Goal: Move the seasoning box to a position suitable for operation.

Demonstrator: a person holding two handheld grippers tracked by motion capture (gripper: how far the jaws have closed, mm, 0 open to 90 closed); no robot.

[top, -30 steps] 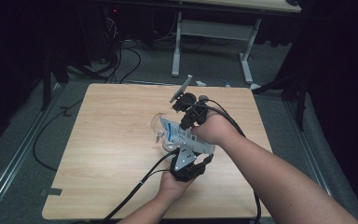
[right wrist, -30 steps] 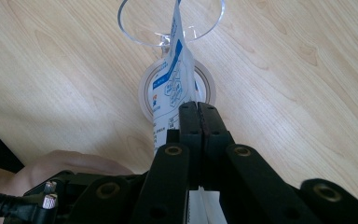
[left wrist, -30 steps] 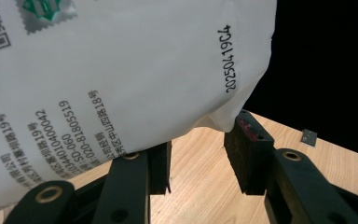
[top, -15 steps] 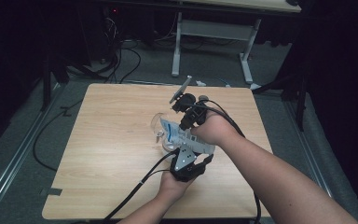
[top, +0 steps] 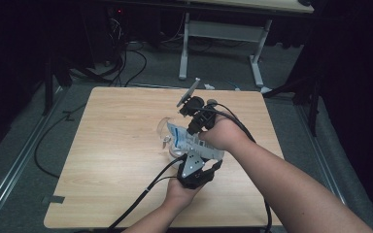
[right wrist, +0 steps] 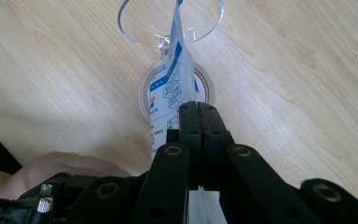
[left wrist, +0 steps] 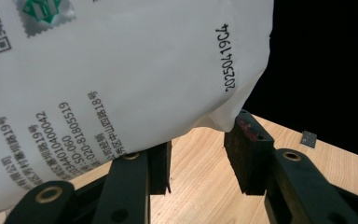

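The right gripper [right wrist: 198,112] has its jaws pressed together on the edge of a white printed pouch [right wrist: 170,93], holding it over a clear glass [right wrist: 135,35] standing on the wooden table [top: 116,145]. The pouch's far tip sits at the glass's rim. The left gripper [left wrist: 198,156], just beside the glass, has jaws partly apart around the pouch's lower corner; one pad seems to touch it, though a real grip is unclear.
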